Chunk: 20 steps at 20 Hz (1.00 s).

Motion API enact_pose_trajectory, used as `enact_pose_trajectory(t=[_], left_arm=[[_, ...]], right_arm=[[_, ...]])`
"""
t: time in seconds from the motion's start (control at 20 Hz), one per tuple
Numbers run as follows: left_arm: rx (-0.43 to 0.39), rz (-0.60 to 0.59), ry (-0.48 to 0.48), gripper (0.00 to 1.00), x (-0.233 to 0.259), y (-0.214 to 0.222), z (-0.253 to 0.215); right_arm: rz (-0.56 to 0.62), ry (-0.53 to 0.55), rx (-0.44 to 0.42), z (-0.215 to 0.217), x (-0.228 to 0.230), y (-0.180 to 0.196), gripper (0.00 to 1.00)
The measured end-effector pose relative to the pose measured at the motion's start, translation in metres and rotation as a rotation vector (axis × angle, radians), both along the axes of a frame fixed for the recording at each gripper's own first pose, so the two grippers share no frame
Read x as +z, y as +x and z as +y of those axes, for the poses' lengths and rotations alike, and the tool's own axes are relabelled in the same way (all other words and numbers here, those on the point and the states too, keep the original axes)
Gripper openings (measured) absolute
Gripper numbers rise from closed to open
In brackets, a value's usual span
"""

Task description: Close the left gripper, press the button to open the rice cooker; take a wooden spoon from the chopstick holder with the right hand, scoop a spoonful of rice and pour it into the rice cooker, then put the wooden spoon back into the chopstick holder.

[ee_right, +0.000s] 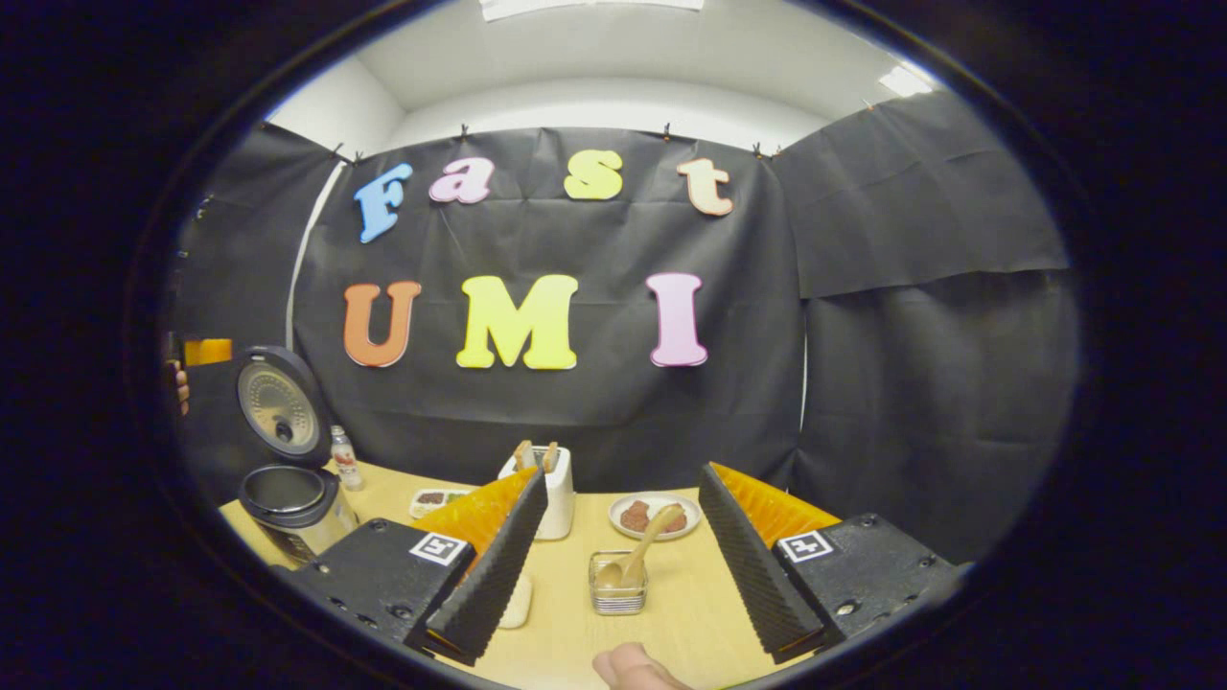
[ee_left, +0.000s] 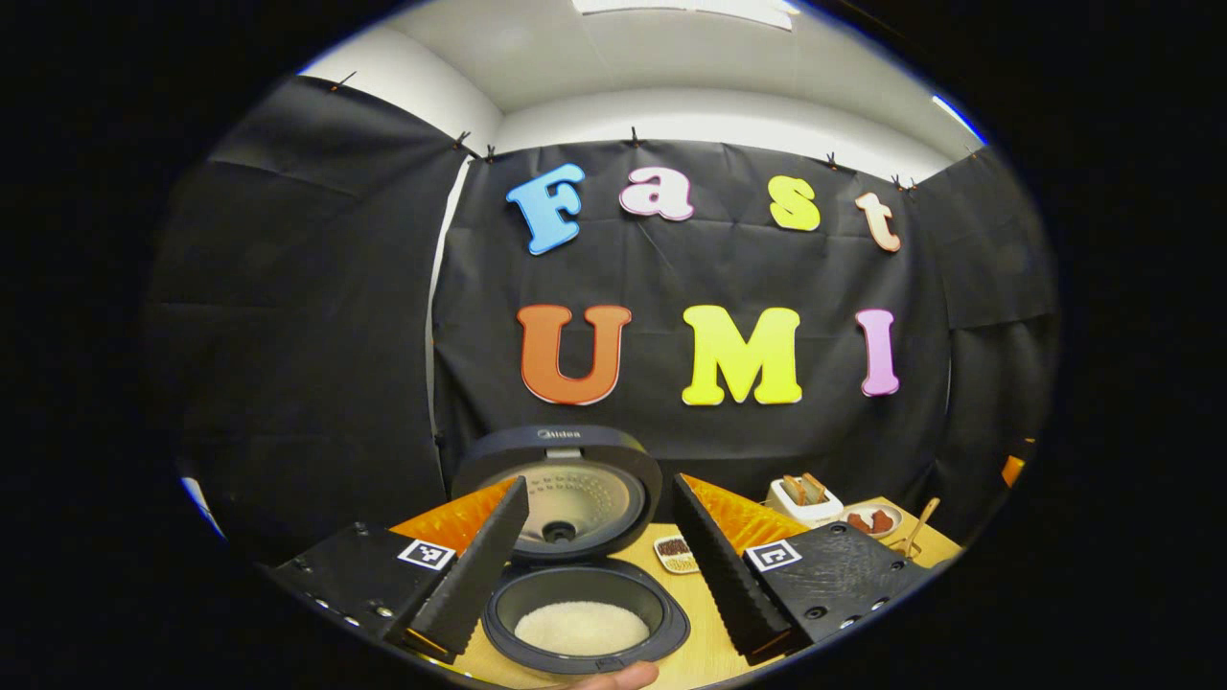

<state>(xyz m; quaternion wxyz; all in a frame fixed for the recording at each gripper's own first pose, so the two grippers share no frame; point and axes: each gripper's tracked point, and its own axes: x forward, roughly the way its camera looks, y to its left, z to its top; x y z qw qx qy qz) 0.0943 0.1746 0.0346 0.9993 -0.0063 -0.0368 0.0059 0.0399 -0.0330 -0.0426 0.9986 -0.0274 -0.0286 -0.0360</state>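
**Standing open, the rice cooker faces two unloaded grippers**

Left gripper view, from left to right: the left gripper (ee_left: pixel 599 565) has its jaws spread wide and holds nothing. Between them sits the rice cooker (ee_left: pixel 585 613), lid (ee_left: pixel 561 494) raised upright, white rice (ee_left: pixel 582 628) lying in the inner pot. A small dish (ee_left: pixel 674 553) rests on the bench (ee_left: pixel 705 632) just right of the cooker.

Right gripper view, from left to right: the rice cooker (ee_right: pixel 292 503) stands at the far left with its lid up, a small bottle (ee_right: pixel 345 460) just beside it. The right gripper (ee_right: pixel 623 565) likewise has its jaws wide apart and empty. Between them lie a white toaster (ee_right: pixel 556 489), the wire chopstick holder (ee_right: pixel 619 585) with the wooden spoon (ee_right: pixel 637 556) leaning in it, and a plate (ee_right: pixel 655 515) behind.
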Motion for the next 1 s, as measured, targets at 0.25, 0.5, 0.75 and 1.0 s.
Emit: enact_pose_trajectory(t=[0.25,0.5,0.75,1.0], left_arm=[[0.059,-0.026,0.019,0.95,0.018,0.061,0.028],[0.060,-0.072,0.011,0.95,0.032,0.112,0.041],[0.074,-0.041,-0.025,0.95,0.023,0.154,0.047],[0.149,0.115,-0.007,0.96,-0.015,0.169,0.060]], right_arm=[[-0.014,-0.015,0.062,0.015,-0.012,-0.040,0.98],[-0.027,0.003,0.131,0.033,-0.018,-0.060,1.00],[0.013,0.006,0.140,0.029,-0.032,-0.049,0.96],[0.033,0.035,0.133,0.021,-0.040,-0.047,0.96]])
